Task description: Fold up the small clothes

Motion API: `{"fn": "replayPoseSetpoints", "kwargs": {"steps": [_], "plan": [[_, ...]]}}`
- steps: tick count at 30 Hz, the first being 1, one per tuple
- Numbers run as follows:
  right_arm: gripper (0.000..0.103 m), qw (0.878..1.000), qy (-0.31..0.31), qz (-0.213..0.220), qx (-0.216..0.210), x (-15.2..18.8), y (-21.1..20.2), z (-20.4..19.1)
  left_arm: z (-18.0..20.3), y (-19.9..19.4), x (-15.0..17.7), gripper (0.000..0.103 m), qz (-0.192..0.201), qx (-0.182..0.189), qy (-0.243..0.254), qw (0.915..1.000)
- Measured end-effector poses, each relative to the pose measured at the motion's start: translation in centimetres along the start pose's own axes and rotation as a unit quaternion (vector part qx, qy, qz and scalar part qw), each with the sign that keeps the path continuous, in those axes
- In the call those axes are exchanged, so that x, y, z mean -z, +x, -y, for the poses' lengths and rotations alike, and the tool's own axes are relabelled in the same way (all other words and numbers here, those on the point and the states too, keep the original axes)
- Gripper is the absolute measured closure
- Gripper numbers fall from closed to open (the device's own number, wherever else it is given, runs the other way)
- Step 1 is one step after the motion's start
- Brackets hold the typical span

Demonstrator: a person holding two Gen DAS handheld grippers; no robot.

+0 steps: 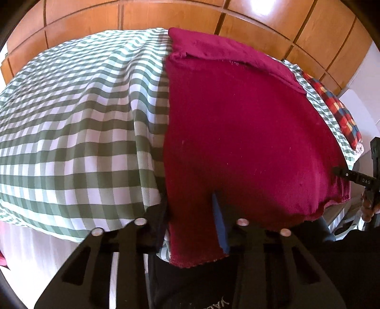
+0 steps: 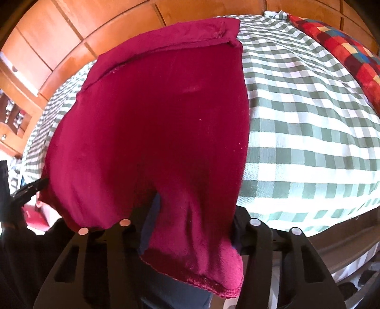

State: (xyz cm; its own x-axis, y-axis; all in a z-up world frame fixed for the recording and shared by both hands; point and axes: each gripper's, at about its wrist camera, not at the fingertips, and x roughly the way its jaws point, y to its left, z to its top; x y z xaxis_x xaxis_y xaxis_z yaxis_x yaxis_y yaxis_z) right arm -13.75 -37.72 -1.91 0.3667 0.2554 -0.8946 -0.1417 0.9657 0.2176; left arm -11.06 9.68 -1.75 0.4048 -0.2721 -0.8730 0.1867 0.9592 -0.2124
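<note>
The left gripper reaches forward low over the near edge of the bed, and its jaws are pinched on the near left corner of the crimson garment; the cloth's hem hangs down between and below the fingers. The right gripper mirrors it, level and pointing the same way, jaws clamped on the garment's near right corner, which droops in a bunched flap beneath them. Ahead of both sets of jaws the garment lies spread on the green checked sheet, its far end folded back on itself. From the left wrist view, the right gripper's tip shows far right at the garment's corner. A red patchwork pillow lies beyond the right jaws, against the wooden wardrobe.
</note>
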Motion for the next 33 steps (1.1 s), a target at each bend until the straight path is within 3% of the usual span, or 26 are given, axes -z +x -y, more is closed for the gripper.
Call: {"fn": "replayPoseSetpoints", "kwargs": {"steps": [1, 4, 6, 8, 11, 15, 18, 28, 30, 32, 33], "plan": [[0.068, 1.000, -0.003, -0.001, 0.005, 0.0, 0.0, 0.1, 0.2, 0.0, -0.1, 0.092, -0.003, 0.002, 0.007, 1.0000], [0.092, 1.000, -0.018, -0.006, 0.001, -0.1, -0.6, -0.3, 1.1, -0.9, -0.3, 0.095, 0.005, 0.017, 0.033, 0.9993], [0.092, 1.000, -0.022, -0.001, -0.022, -0.4, -1.5, -0.7, 1.3, -1.9, -0.8, 0.095, 0.014, 0.037, 0.043, 0.9983], [0.093, 0.999, -0.022, 0.010, -0.047, -1.0, -2.4, -1.0, 1.0, -3.6, -1.9, 0.095, 0.031, 0.084, 0.033, 0.9954], [0.093, 0.994, -0.006, 0.040, -0.097, -2.6, -3.6, -1.2, 0.3, -5.6, -4.3, 0.095, 0.067, 0.146, 0.010, 0.9870], [0.093, 0.986, 0.023, 0.078, -0.144, -5.7, -4.2, -0.8, 0.0, -6.2, -7.7, 0.095, 0.104, 0.192, -0.006, 0.9758], [0.093, 0.983, 0.052, 0.096, -0.149, -8.3, -3.4, 0.3, -0.1, -4.9, -10.7, 0.095, 0.119, 0.205, -0.017, 0.9713], [0.093, 0.985, 0.104, 0.089, -0.102, -15.8, 0.9, 3.3, -1.7, 3.1, -20.2, 0.090, 0.088, 0.154, -0.086, 0.9805], [0.082, 0.982, 0.117, 0.096, -0.117, -16.8, 1.1, 3.4, -2.6, 4.5, -21.5, 0.084, 0.077, 0.146, -0.117, 0.9793], [0.031, 0.974, 0.138, 0.103, -0.149, -17.1, 0.6, 3.9, -3.5, 4.7, -22.0, 0.060, 0.083, 0.151, -0.143, 0.9747], [0.025, 0.968, 0.152, 0.115, -0.165, -17.1, 0.0, 4.3, -4.0, 4.4, -21.8, 0.056, 0.095, 0.148, -0.152, 0.9725]]}}
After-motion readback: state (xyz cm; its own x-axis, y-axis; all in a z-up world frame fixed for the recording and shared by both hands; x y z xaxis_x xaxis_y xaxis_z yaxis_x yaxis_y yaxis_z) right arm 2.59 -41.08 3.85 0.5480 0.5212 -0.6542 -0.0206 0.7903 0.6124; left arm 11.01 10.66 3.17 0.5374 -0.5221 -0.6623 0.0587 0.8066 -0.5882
